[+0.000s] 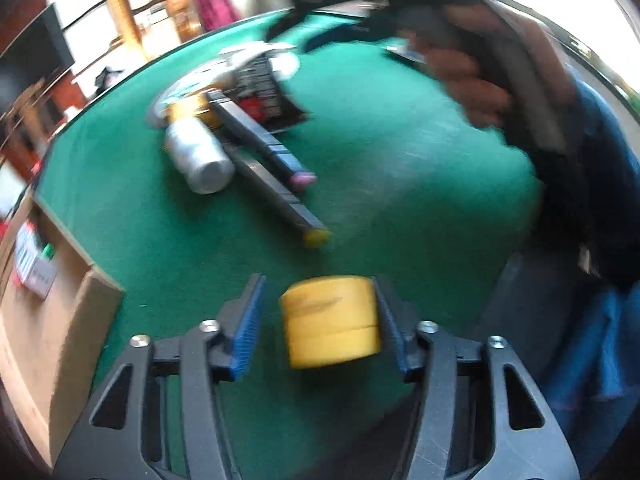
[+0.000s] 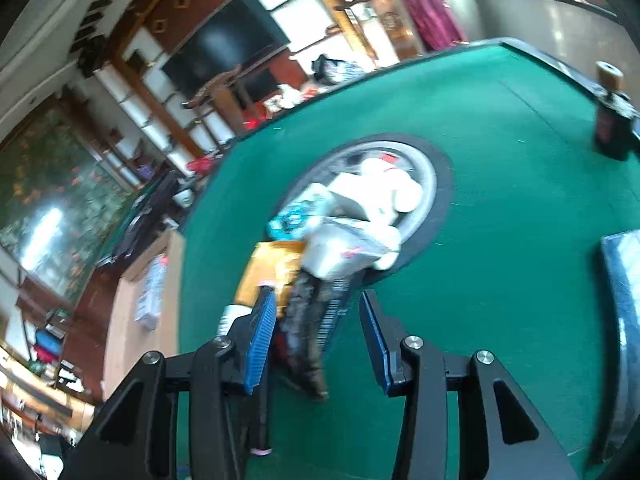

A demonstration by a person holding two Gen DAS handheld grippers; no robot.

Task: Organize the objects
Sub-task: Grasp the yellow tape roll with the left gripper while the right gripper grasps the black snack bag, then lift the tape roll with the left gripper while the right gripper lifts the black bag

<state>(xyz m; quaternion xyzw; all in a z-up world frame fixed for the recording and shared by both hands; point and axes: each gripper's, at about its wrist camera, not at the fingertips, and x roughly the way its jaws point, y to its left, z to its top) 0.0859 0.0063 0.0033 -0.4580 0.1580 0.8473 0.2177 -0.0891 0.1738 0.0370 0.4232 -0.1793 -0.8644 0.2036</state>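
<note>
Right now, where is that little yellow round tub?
In the left wrist view, the yellow tub sits low in the centre, between the open fingers of the left gripper over the green table, against the right finger, nearer than the yellow-tipped black stick.

- Left tongs (image 1: pixel 318 326): jaws apart, yellow tape roll (image 1: pixel 330 320) between them, against the right pad; gap on the left side.
- Ahead: two dark bars (image 1: pixel 276 176) and a white bottle (image 1: pixel 198 158) lie across the green desk (image 1: pixel 400 160).
- Cardboard box (image 1: pixel 52 304) blocks the left edge.
- Right tongs (image 2: pixel 318 340): dark packet (image 2: pixel 308 320) between the pads, bare felt to the right.
</note>
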